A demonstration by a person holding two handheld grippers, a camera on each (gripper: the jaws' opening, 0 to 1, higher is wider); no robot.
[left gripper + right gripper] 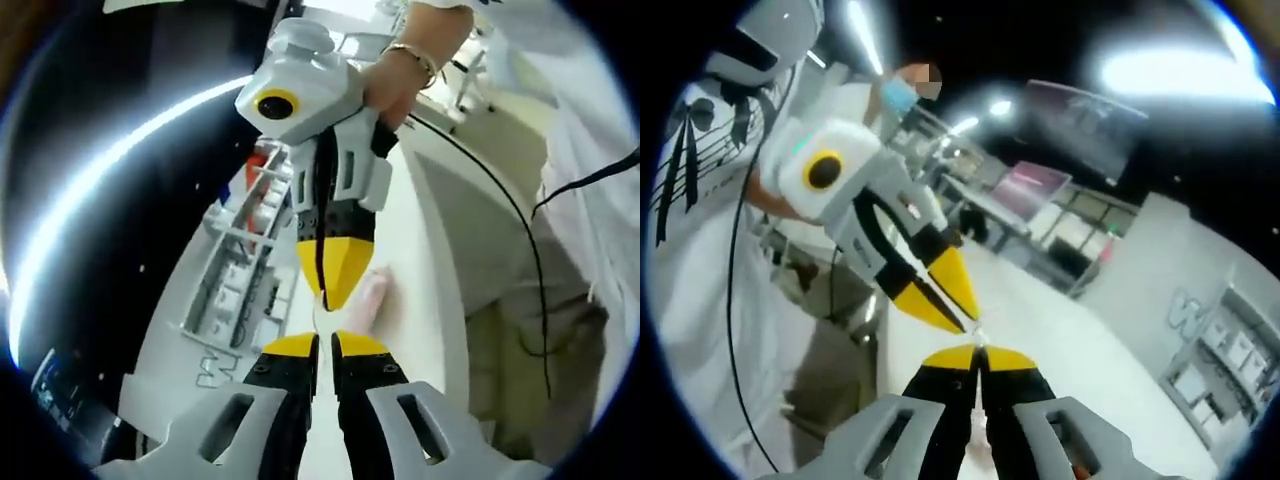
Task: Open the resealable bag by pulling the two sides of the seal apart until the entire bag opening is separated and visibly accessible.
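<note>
With both claws nipped shut tip to tip on the seal of the resealable bag (365, 298), held above the white tabletop (420, 300), left claw (325, 345) and right claw (980, 357) should draw steadily apart, keeping firm grip on opposite lips.

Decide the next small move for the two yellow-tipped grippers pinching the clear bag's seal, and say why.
Probably draw the left gripper and right gripper apart: both jaw pairs look shut, tip to tip, on the thin clear plastic bag, whose seal appears unseparated.
</note>
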